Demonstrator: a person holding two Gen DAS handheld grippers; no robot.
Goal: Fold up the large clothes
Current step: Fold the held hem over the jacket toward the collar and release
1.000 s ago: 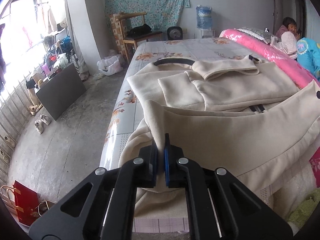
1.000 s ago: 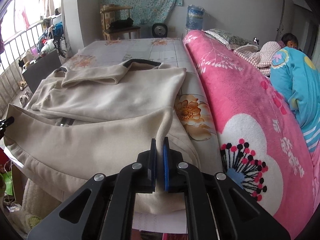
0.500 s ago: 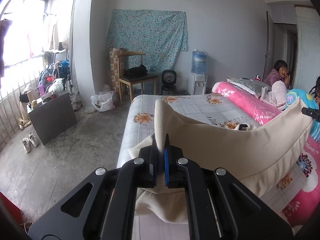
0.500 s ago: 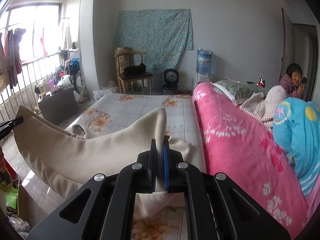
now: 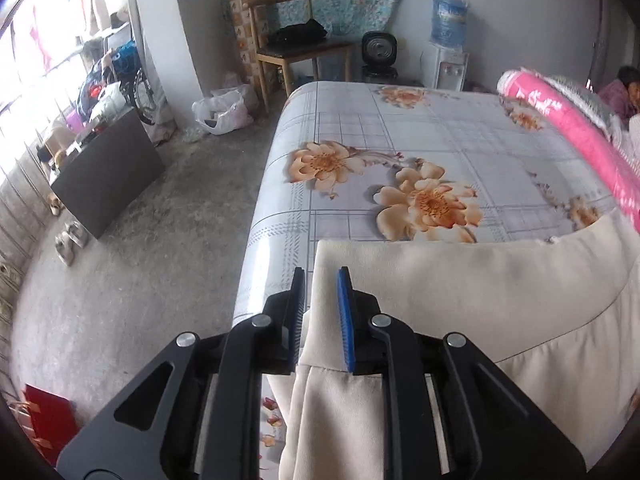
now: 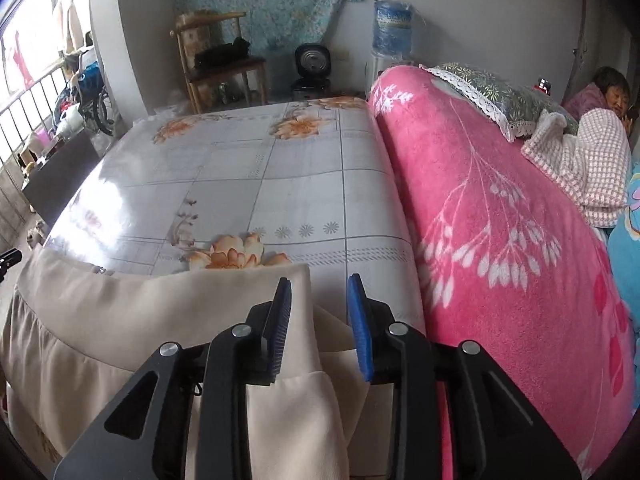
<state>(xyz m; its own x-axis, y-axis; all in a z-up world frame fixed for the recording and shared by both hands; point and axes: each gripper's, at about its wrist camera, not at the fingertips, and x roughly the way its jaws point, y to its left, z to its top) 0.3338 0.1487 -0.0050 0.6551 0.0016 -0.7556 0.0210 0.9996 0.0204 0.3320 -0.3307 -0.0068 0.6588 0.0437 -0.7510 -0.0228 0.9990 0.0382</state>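
Note:
A large cream garment (image 5: 460,292) lies folded over on the near end of the floral bed sheet (image 5: 400,136). Its folded top edge runs across both views. My left gripper (image 5: 321,278) is open, jaws apart around the garment's left corner, fabric loose between them. My right gripper (image 6: 319,286) is open around the garment's right corner (image 6: 296,320), which rests against the left pad. The garment also spreads left in the right wrist view (image 6: 120,312). Its lower part is hidden under the grippers.
A rolled pink blanket (image 6: 500,240) lines the bed's right side, with a pillow and a person (image 6: 608,92) beyond. Left of the bed is concrete floor (image 5: 140,260), a dark board, shoes. A wooden chair (image 5: 296,48), a fan and a water dispenser stand past the bed.
Both grippers carried the garment's hem up and forward over itself, lowered it onto the bed, then opened. The earlier shut jaws now stand apart and the fabric lies folded.

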